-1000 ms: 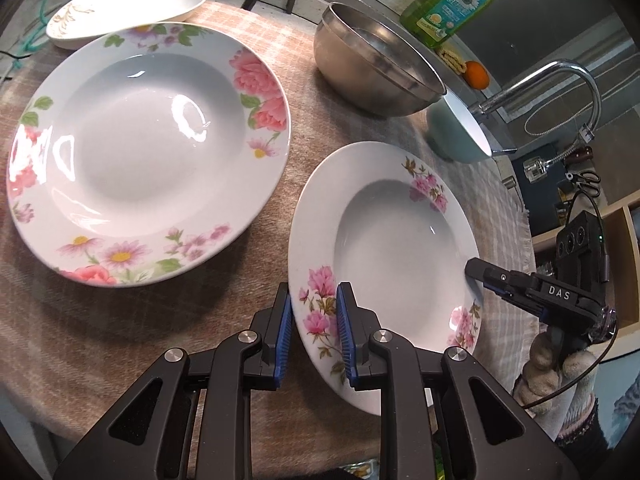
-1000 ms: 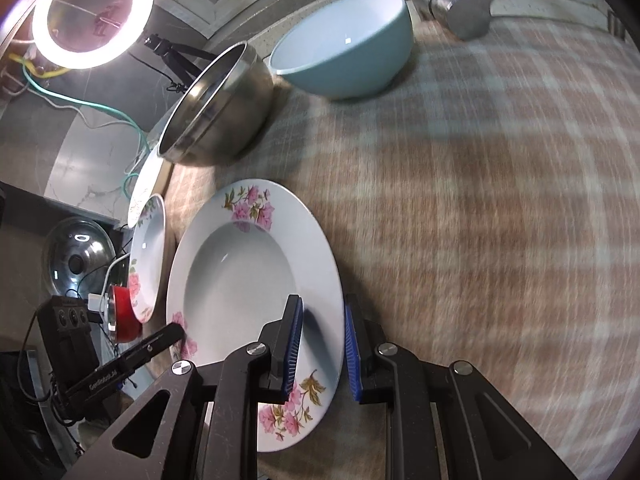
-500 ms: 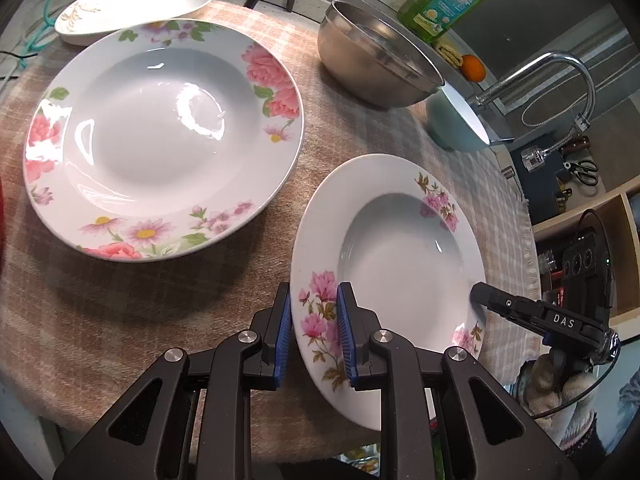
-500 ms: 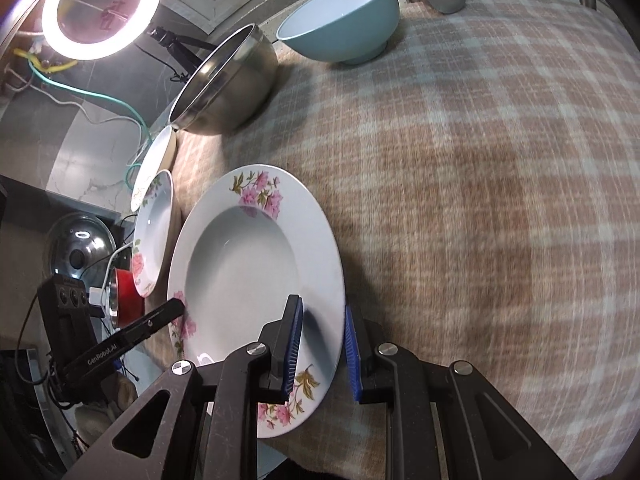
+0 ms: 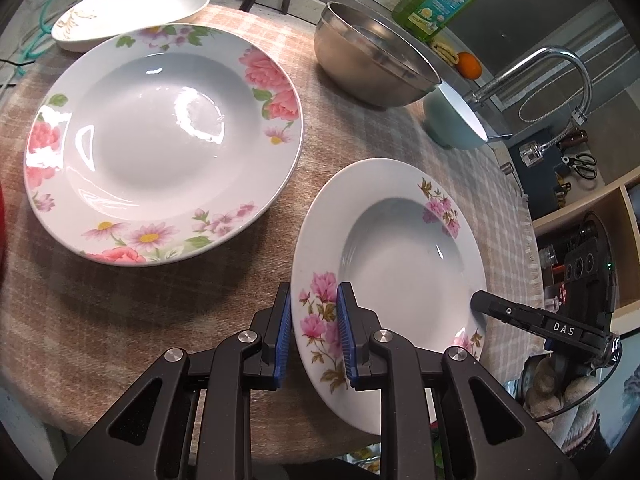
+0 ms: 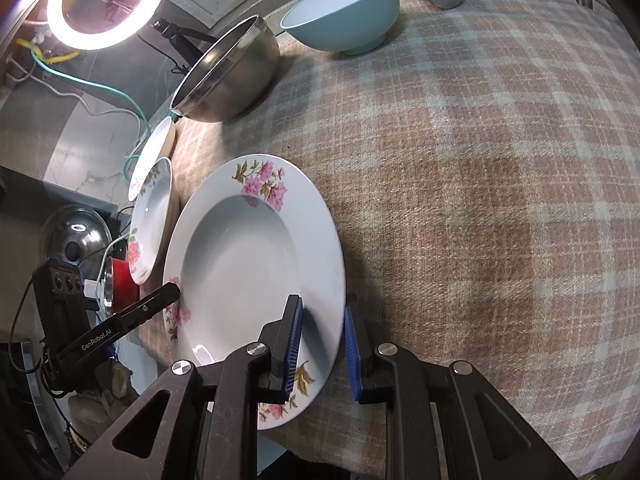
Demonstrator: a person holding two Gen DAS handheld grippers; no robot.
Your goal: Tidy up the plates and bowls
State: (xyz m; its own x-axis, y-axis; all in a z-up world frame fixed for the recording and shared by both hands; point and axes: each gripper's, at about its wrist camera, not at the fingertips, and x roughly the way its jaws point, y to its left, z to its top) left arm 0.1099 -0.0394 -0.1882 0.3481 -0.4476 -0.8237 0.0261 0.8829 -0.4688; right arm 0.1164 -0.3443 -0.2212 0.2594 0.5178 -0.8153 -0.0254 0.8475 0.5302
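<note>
A small white plate (image 5: 400, 248) with pink flowers hangs just above the checked tablecloth, its shadow beneath it. My left gripper (image 5: 314, 300) is shut on its near rim. My right gripper (image 6: 322, 312) is shut on the opposite rim, and its finger (image 5: 480, 302) shows at the plate's right side in the left wrist view. In the right wrist view the same plate (image 6: 240, 256) has the left gripper (image 6: 172, 292) at its far left rim. A larger flowered plate (image 5: 160, 136) lies on the cloth to the left.
A steel bowl (image 5: 372, 64) and a light blue bowl (image 5: 448, 120) stand at the back, near a tap (image 5: 560, 64). A white oval dish (image 5: 132, 8) sits behind the large plate. The cloth (image 6: 500, 200) to the right is bare. The table edge runs close under both grippers.
The small plate, held by both grippers, has slid with the right gripper toward the table's near edge. The left gripper has hardly moved. Both grips stay the same.
</note>
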